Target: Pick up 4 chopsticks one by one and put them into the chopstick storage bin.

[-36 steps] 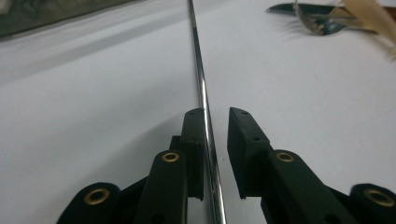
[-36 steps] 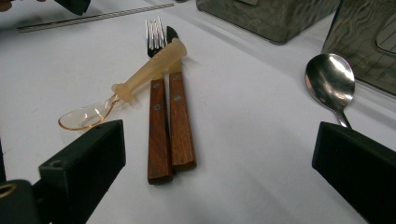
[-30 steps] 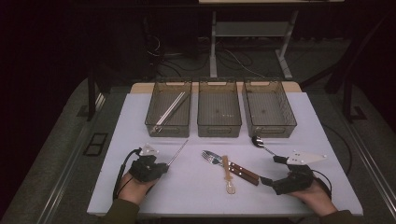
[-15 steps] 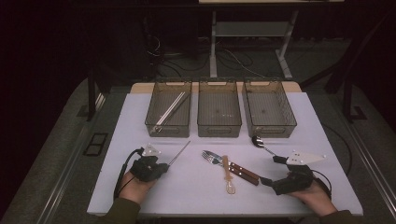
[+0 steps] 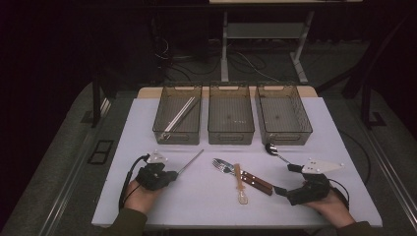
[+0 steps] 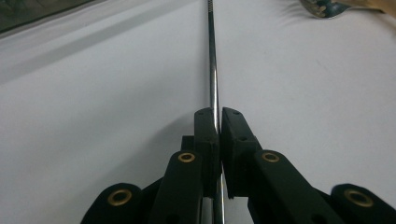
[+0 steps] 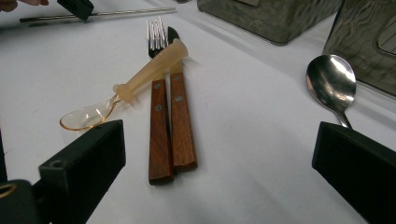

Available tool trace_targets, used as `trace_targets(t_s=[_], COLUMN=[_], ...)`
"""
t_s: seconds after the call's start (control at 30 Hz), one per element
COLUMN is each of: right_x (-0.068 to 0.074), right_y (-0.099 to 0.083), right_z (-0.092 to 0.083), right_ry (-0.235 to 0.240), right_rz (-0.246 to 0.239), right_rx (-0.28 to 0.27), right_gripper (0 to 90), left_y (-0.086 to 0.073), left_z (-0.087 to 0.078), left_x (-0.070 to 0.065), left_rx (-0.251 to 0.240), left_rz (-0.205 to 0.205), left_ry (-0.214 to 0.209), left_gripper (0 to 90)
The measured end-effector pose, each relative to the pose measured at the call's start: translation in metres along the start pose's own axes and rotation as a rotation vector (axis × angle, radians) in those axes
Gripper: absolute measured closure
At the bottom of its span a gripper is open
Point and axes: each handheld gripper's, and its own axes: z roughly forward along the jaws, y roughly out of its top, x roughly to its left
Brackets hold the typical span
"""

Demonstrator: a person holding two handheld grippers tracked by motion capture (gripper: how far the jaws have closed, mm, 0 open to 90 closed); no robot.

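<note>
A thin metal chopstick (image 5: 191,162) lies on the white table (image 5: 196,201), pointing toward the left bin. My left gripper (image 5: 174,173) is shut on its near end; in the left gripper view the jaws (image 6: 218,116) pinch the chopstick (image 6: 212,60), which runs straight away from them. My right gripper (image 5: 286,180) rests at the front right, open, with nothing between its jaws (image 7: 219,154). Ahead of it lie a wooden-handled fork and knife (image 7: 170,121) side by side, an amber plastic spoon (image 7: 140,79) across them, and a metal spoon (image 7: 330,81) to the right.
Three dark clear bins stand in a row at the back: the left bin (image 5: 162,132) holds more chopsticks (image 5: 179,115), then the middle bin (image 5: 231,135) and the right bin (image 5: 285,136). The table's front edge is close to both hands.
</note>
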Motion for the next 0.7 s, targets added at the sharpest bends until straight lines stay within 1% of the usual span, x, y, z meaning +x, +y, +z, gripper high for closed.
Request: trace_targets(t_s=[0.1, 0.3, 0.37, 0.5, 0.7], right_x=[0.0, 0.0, 0.0, 0.0, 0.0], right_y=[0.0, 0.0, 0.0, 0.0, 0.0], right_z=[0.0, 0.0, 0.0, 0.0, 0.001], right_ry=[0.0, 0.001, 0.001, 0.004, 0.005], right_rz=[0.0, 0.0, 0.0, 0.0, 0.002], right_rx=[0.0, -0.001, -0.001, -0.003, -0.001], right_gripper=[2.5, 2.5, 2.5, 2.5, 2.5], left_y=[0.002, 0.005, 0.006, 0.01, 0.013], left_z=[-0.002, -0.003, -0.005, -0.009, -0.016], left_x=[-0.001, -0.003, -0.003, -0.002, 0.0], left_rx=[-0.011, -0.005, -0.01, -0.029, -0.063], left_rz=[0.007, 0.025, 0.022, 0.026, 0.042], left_ry=[-0.01, -0.037, -0.047, -0.055, -0.068], left_gripper=[84.9, 84.9, 84.9, 84.9, 84.9])
